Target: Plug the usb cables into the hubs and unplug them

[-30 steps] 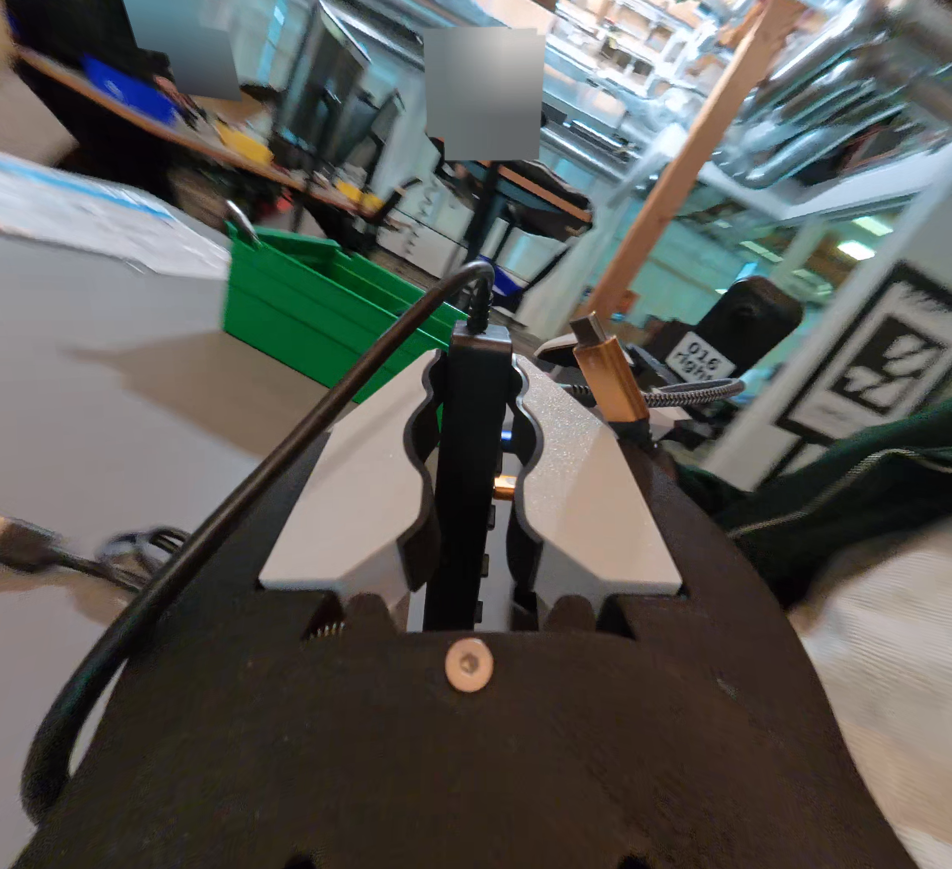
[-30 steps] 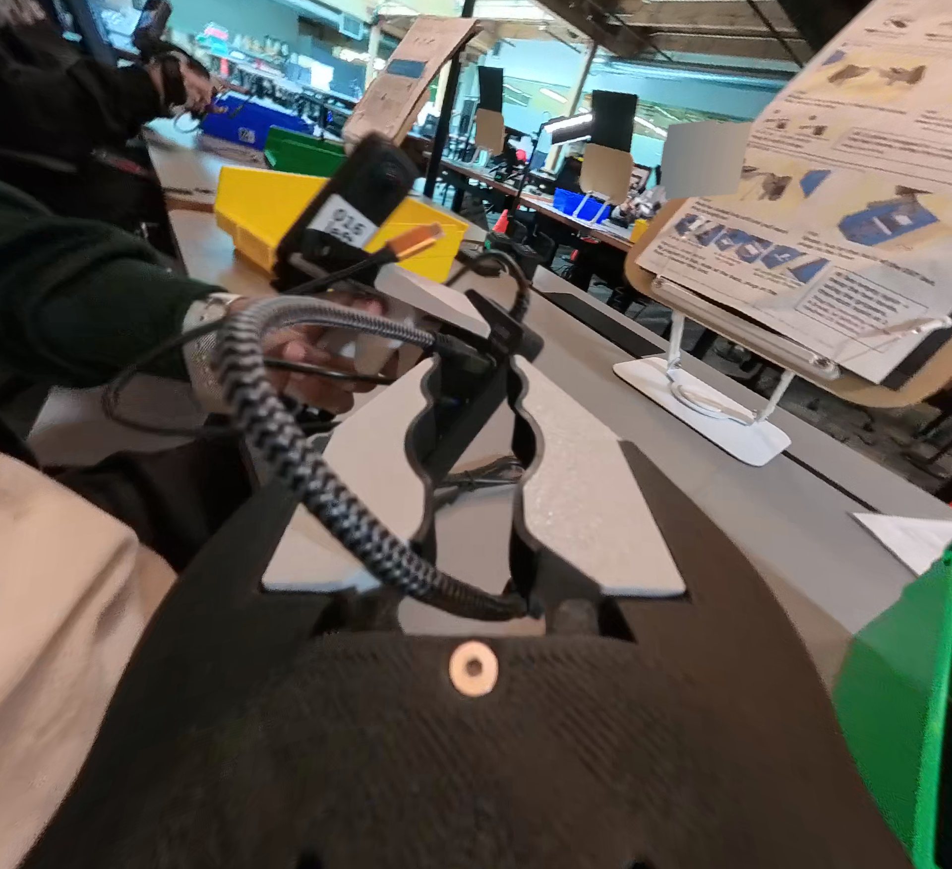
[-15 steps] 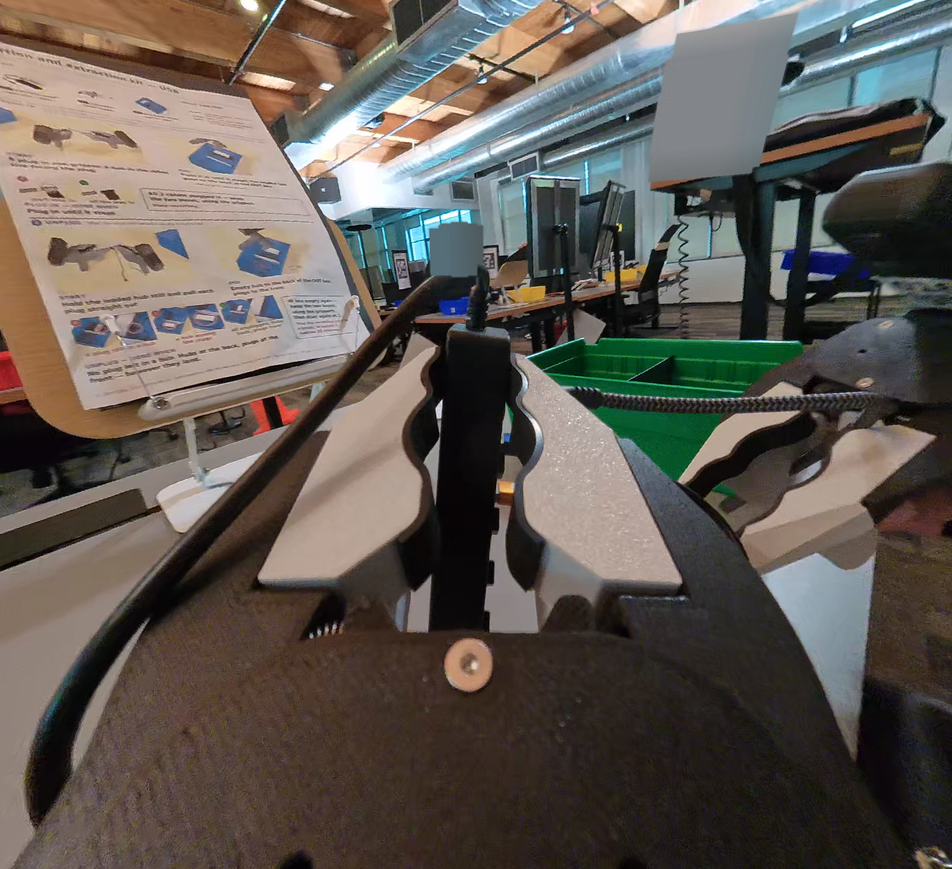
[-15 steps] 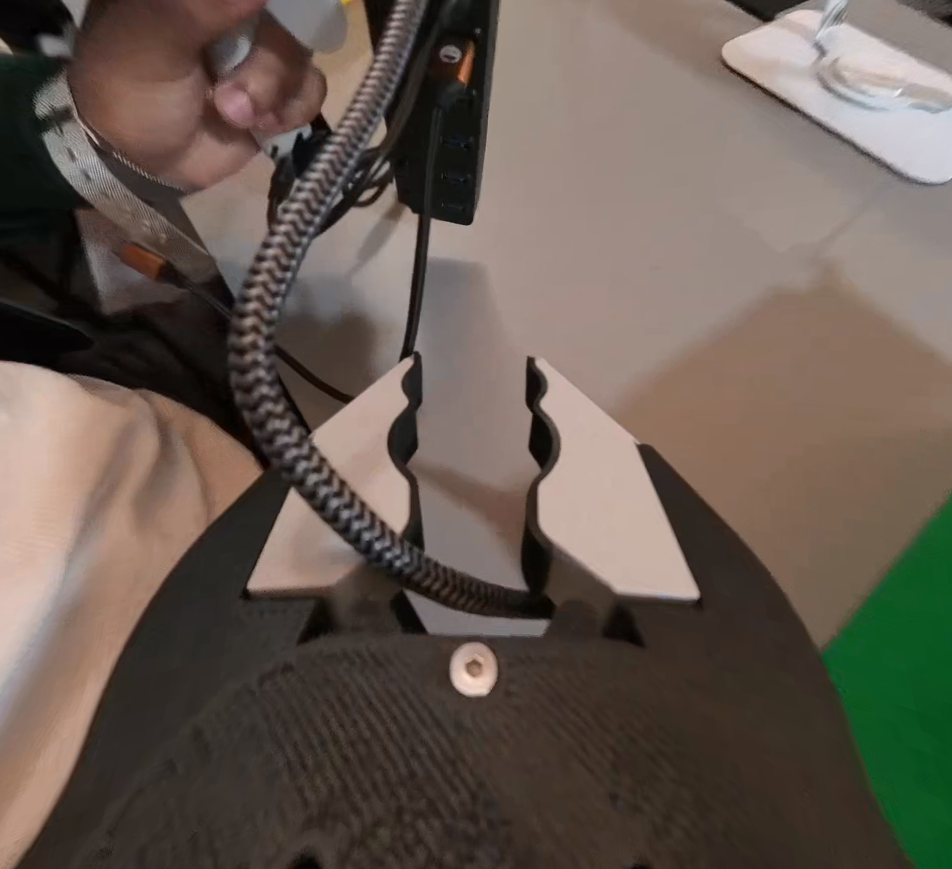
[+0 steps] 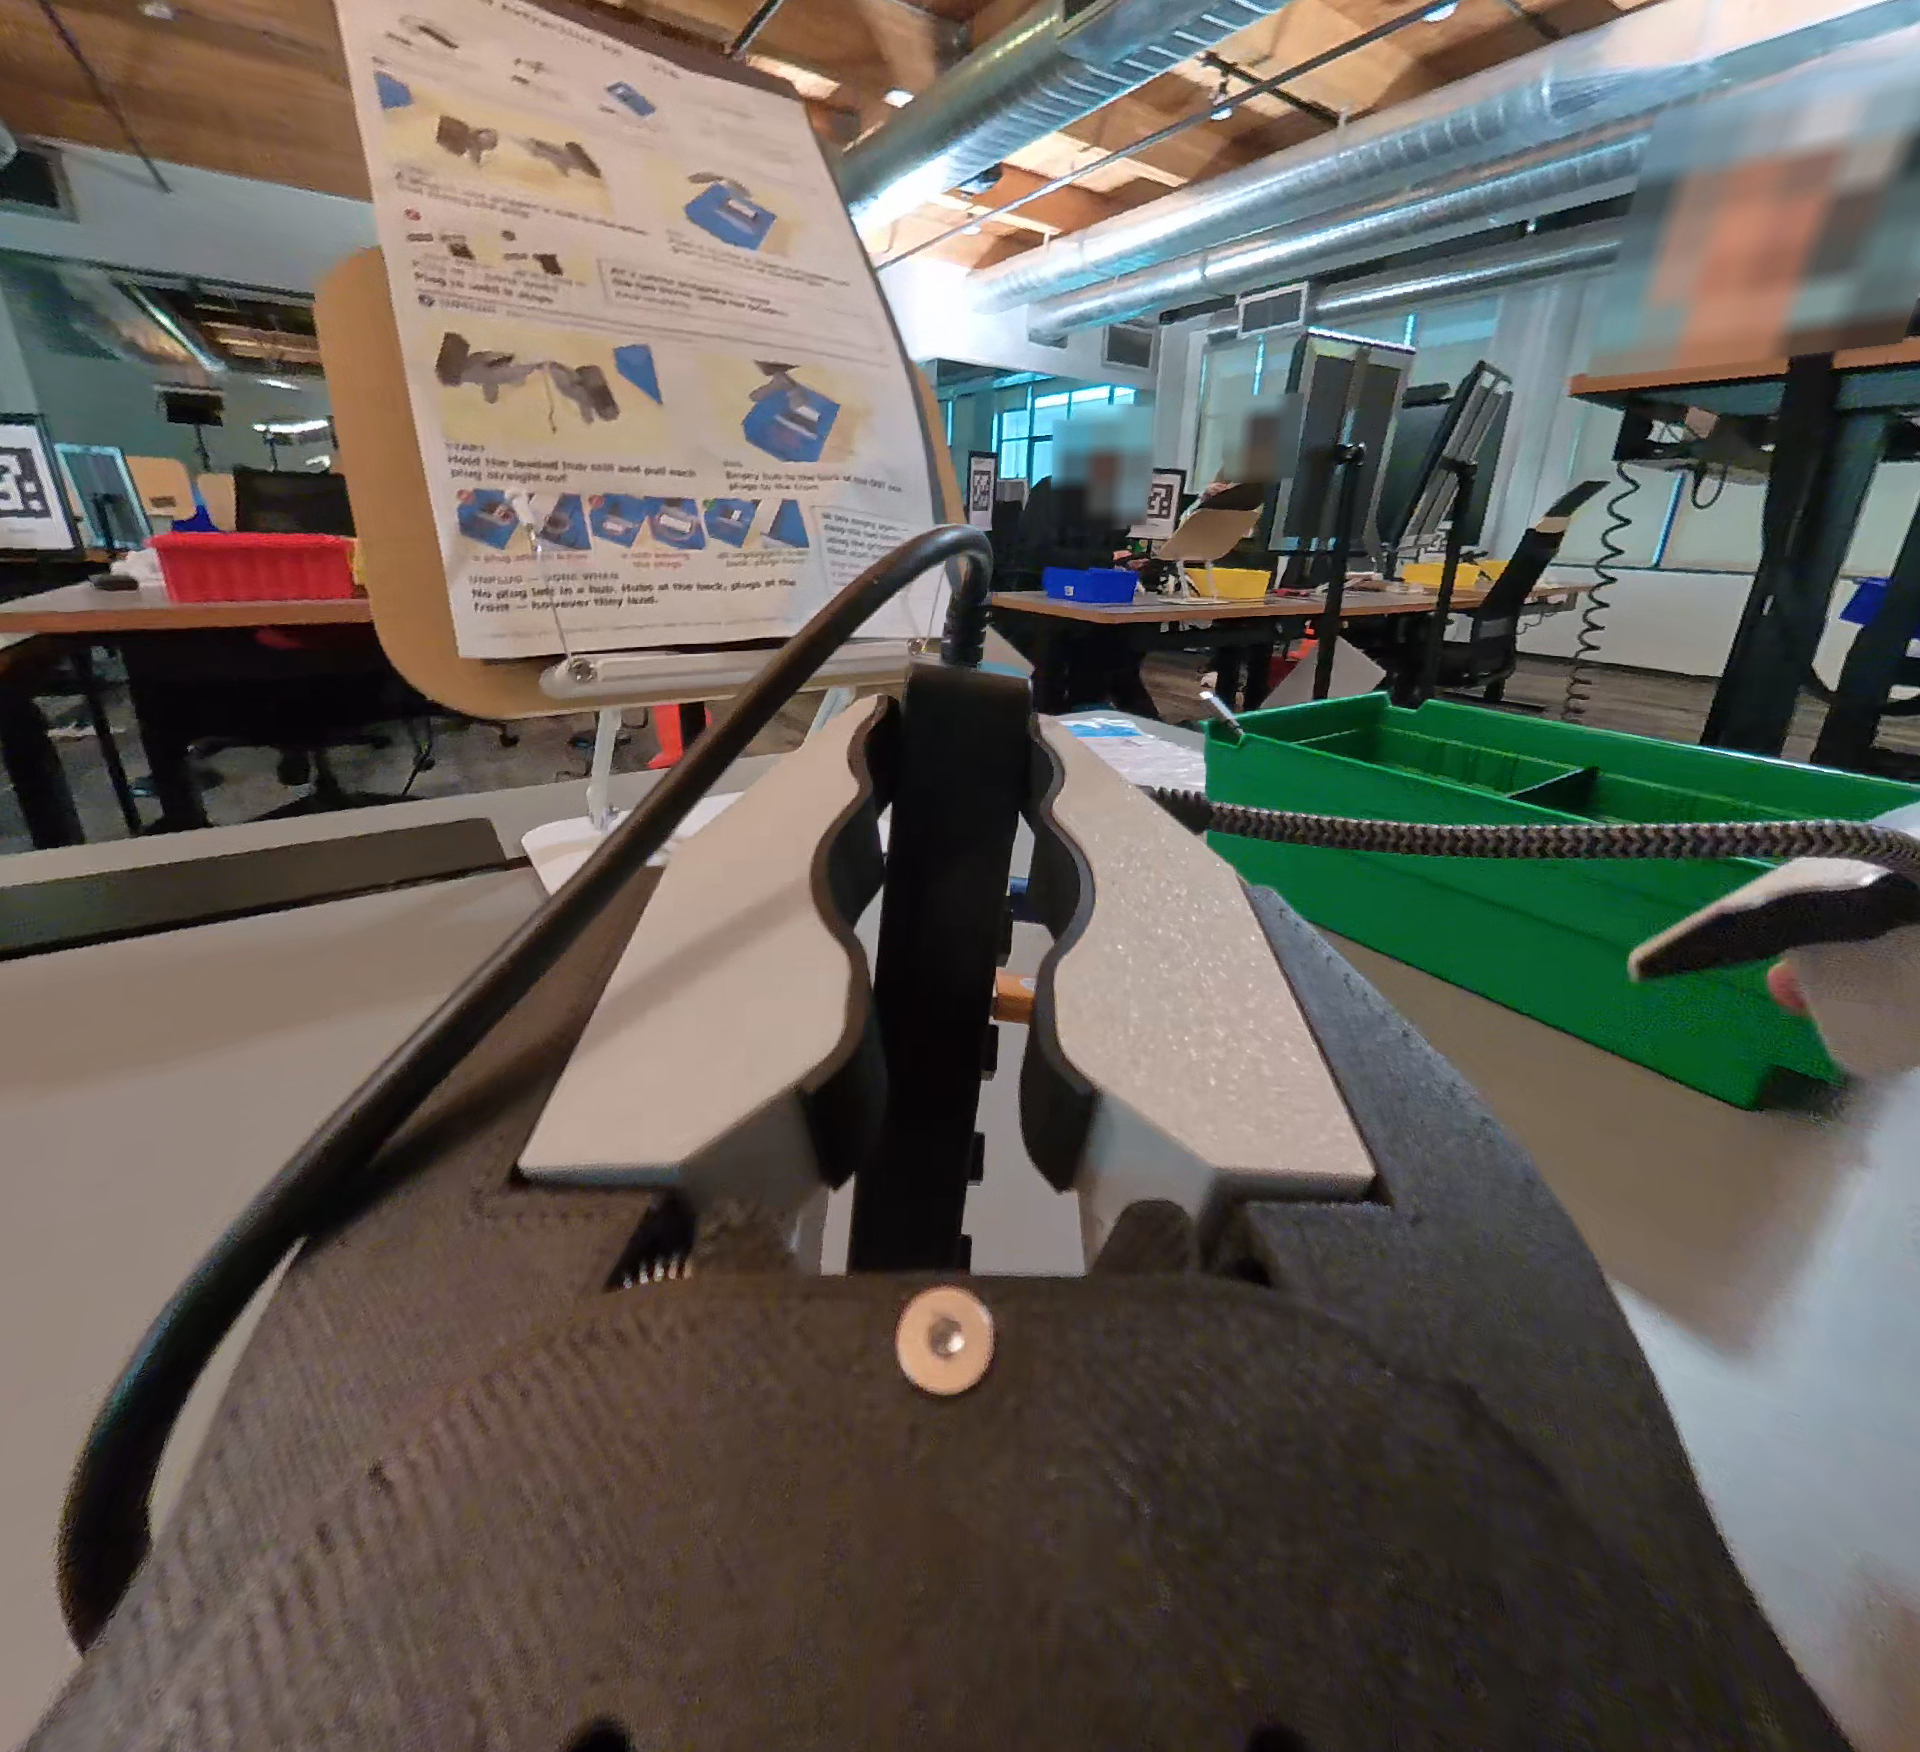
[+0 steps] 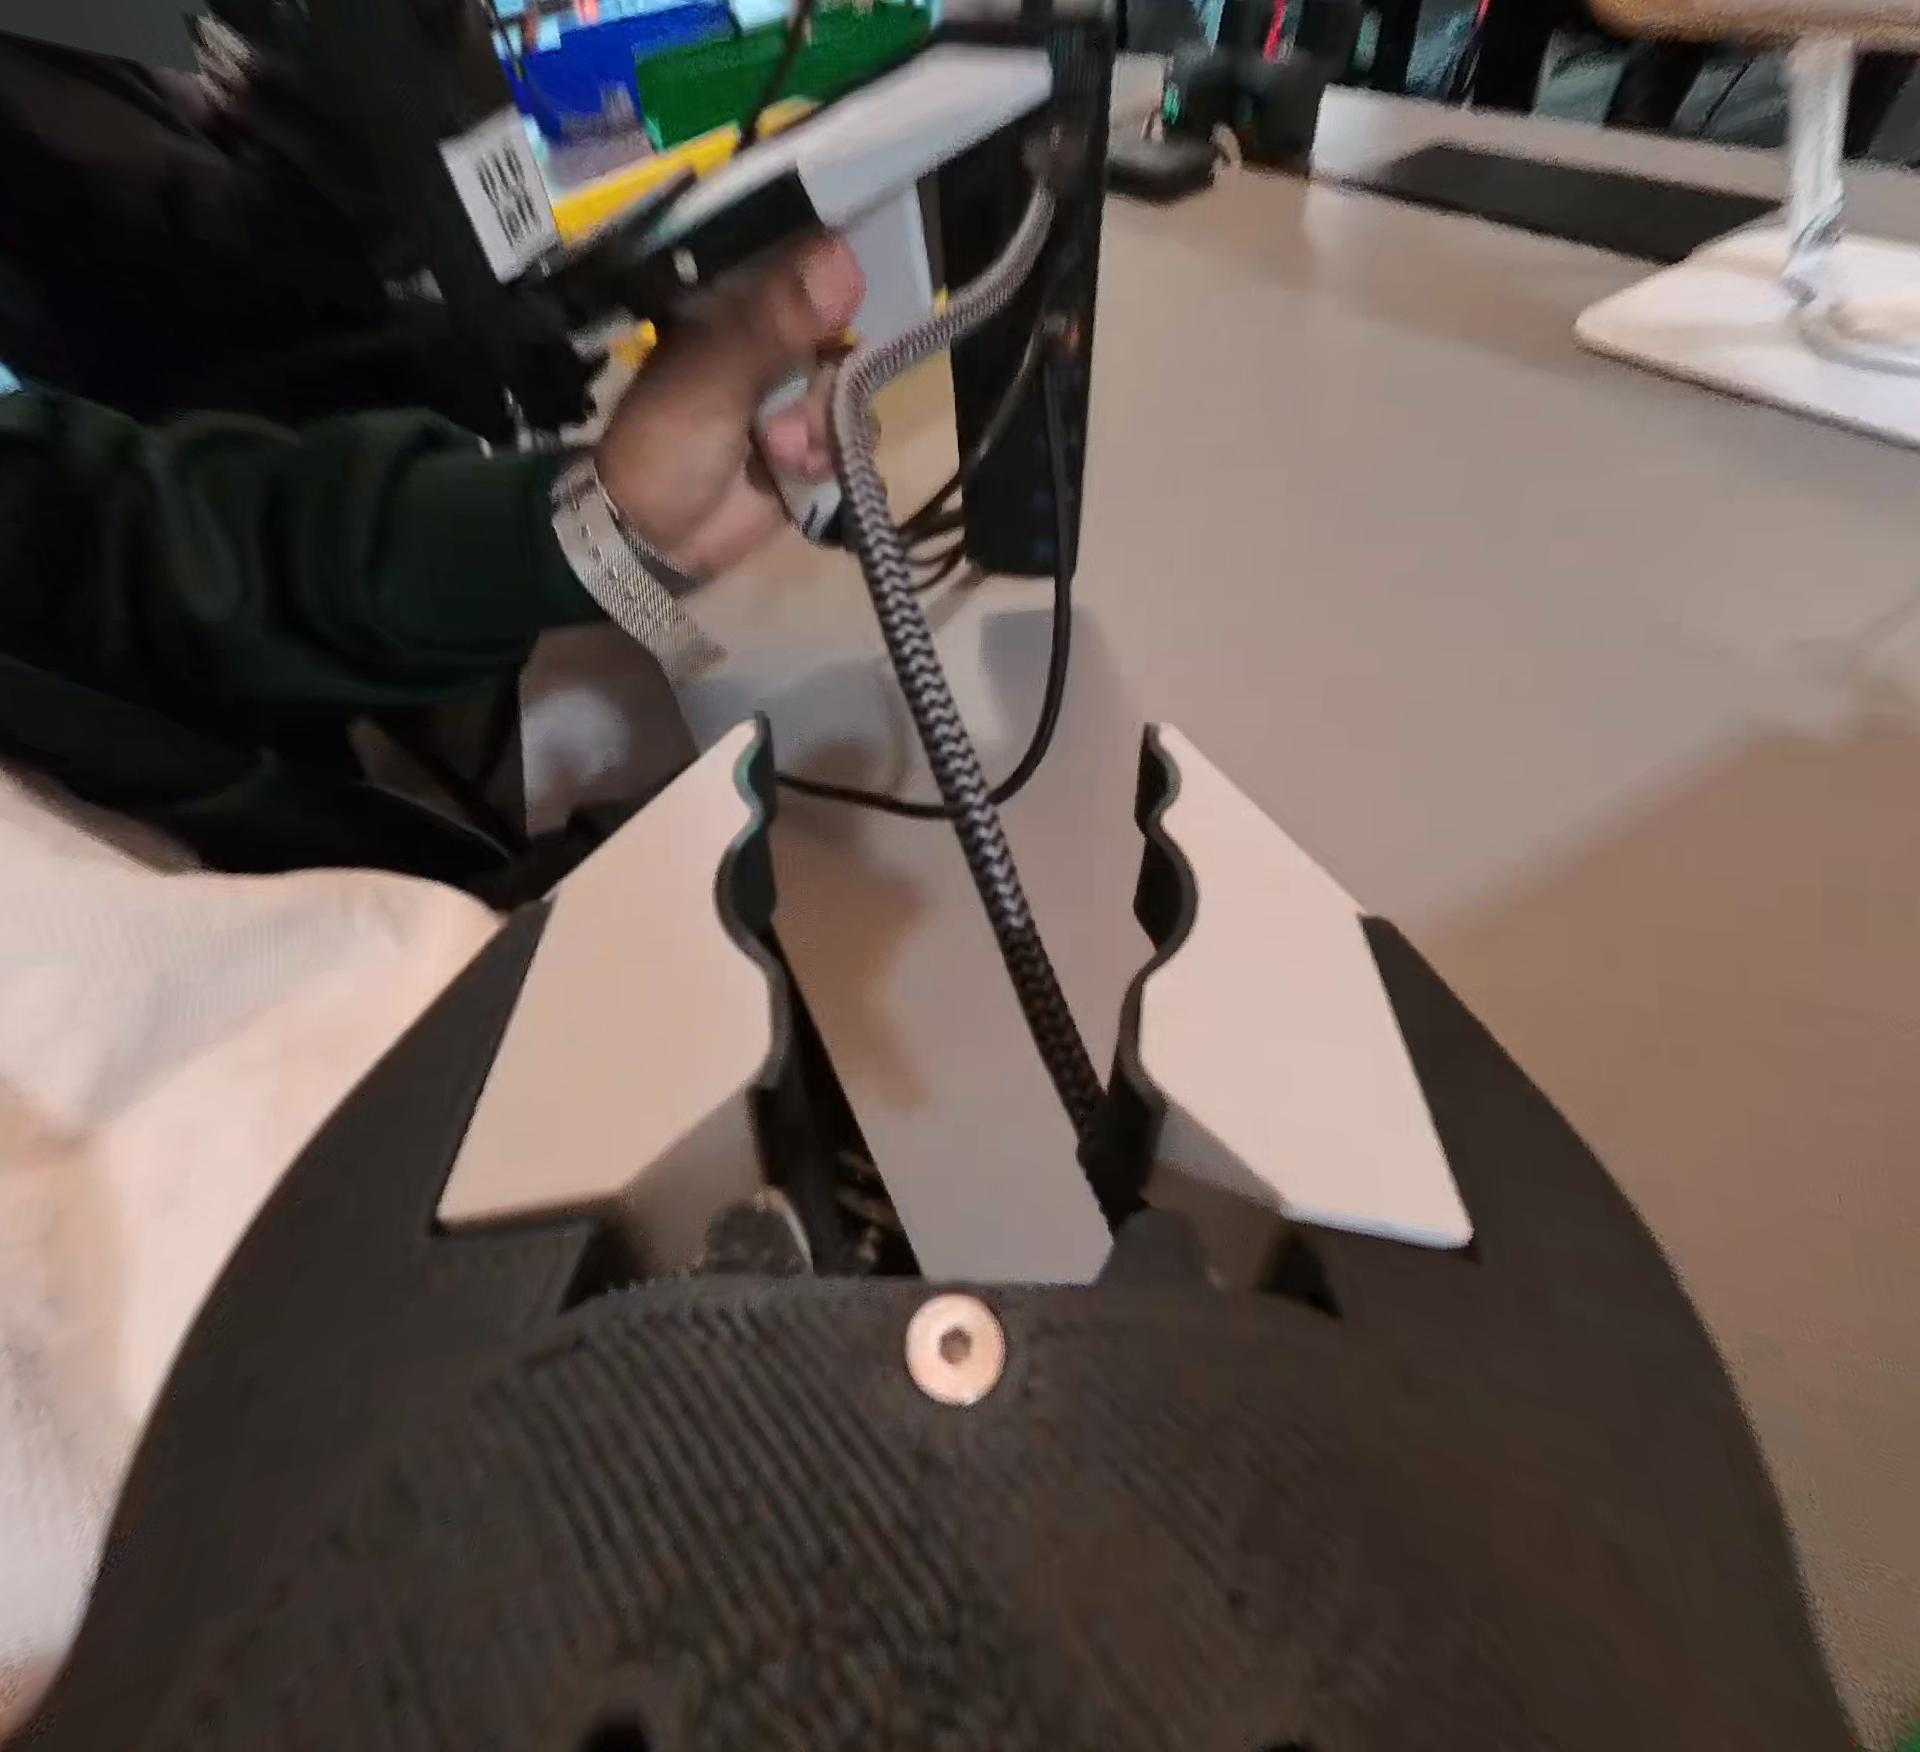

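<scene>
The left tongs (image 5: 951, 881) are closed tight on the black hub (image 5: 948, 871), which stands upright on edge between the grey fingers (image 5: 727, 964); a smooth black cable (image 5: 540, 933) leaves the top of the hub and arcs back over the left side of the tongs; only the left wrist view shows, behind the hub, an instruction sheet (image 5: 613, 320) on a stand and, to the hub's right, a green bin (image 5: 1538, 871) on the grey tabletop (image 5: 208, 1027), with the braided cable (image 5: 1507, 838) crossing in front of the bin toward the hub; the right wrist view alone shows the hub (image 6: 1023, 331) from its side, held up above the tabletop (image 6: 1455, 559), with the person's hand (image 6: 717, 414) just left of it and the braided cable (image 6: 966, 829) running from the hub down between the fingers of the right tongs (image 6: 951, 829); those tongs stand well open, gripping nothing, the cable passing loosely near the base of the right finger; the plug end at the hub is too blurred to judge
</scene>
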